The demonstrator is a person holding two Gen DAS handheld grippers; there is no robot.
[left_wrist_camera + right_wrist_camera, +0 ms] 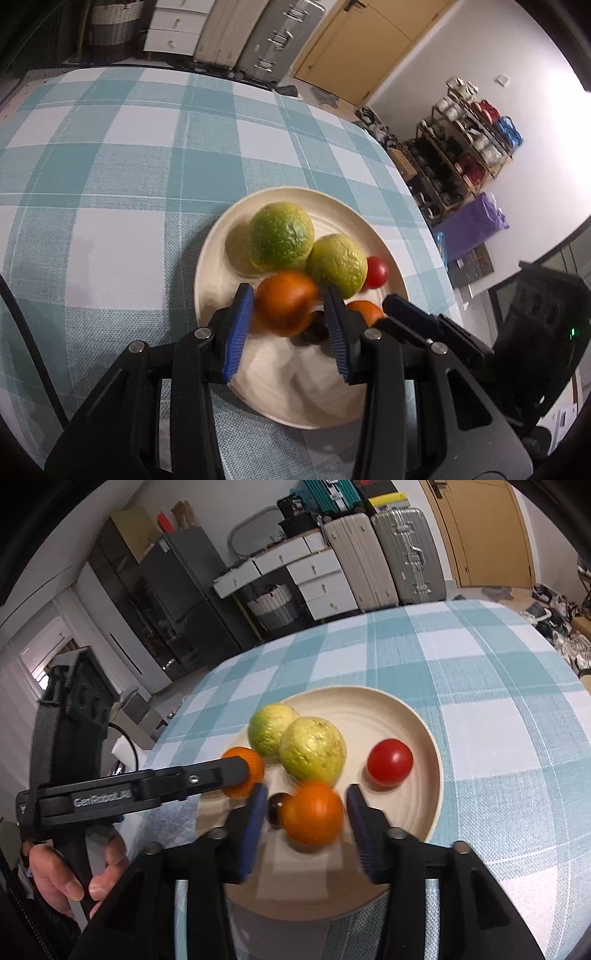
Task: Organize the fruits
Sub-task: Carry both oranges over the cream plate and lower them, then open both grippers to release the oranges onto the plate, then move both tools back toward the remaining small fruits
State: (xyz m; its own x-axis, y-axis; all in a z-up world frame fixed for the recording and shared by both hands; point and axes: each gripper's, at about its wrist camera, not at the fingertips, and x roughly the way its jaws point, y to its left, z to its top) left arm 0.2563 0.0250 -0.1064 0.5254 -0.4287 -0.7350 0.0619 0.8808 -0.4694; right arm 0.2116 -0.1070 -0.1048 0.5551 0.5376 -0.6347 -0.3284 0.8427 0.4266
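Both tools worked over the plate near the desk's right edge: left tool clenched on one orange, right tool released around another orange.

Even indoor light, soft shadows on plate; heavy fisheye bending, dark vignetted corners, slight motion blur.

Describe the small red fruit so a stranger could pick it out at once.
On the checked tablecloth sits a round cream plate of fruit. At its right side, apart from the others, lies the small red fruit: smooth, glossy, and the only red one beside green and orange fruit.
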